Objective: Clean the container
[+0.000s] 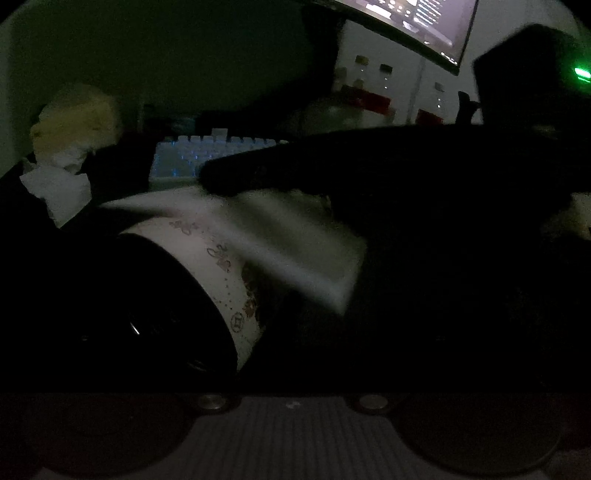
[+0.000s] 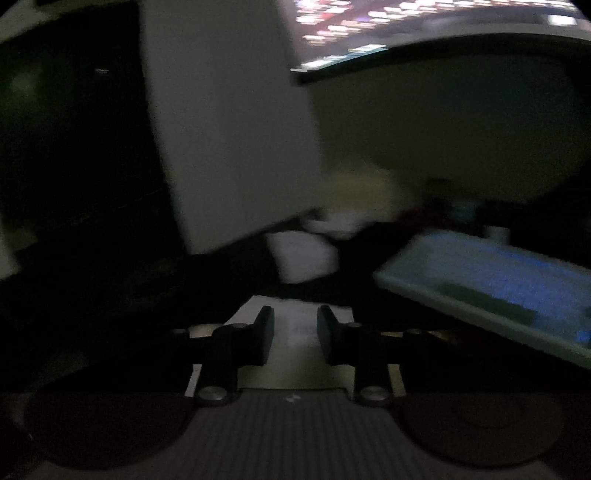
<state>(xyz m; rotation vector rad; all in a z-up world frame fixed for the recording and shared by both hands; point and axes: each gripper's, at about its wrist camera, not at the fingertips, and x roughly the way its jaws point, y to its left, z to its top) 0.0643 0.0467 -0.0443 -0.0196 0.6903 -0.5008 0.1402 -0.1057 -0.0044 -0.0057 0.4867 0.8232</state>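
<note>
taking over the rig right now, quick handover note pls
Left hand-held gripper: fingers lost in the dark, state unclear. The patterned white container lies on its side right in front of it.
Right hand-held gripper: jaws partly apart around a pale wipe, grip unclear. The wipe rests against the container's wall.
Done: too dark to judge.
Left: probably finish wiping.

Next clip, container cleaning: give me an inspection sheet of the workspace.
Surface: dark desk, barely lit.
Job's things: patterned white container tilted, white wipe lying across it.
Clutter: crumpled tissues, lit keyboard, bottles.
Grippers: left gripper's fingers lost in the dark; right gripper jaws apart, wipe between or under them, grip unclear.
Cables: nothing seen.
Surroundings: monitor, pale wall, all dim and blurred.
</note>
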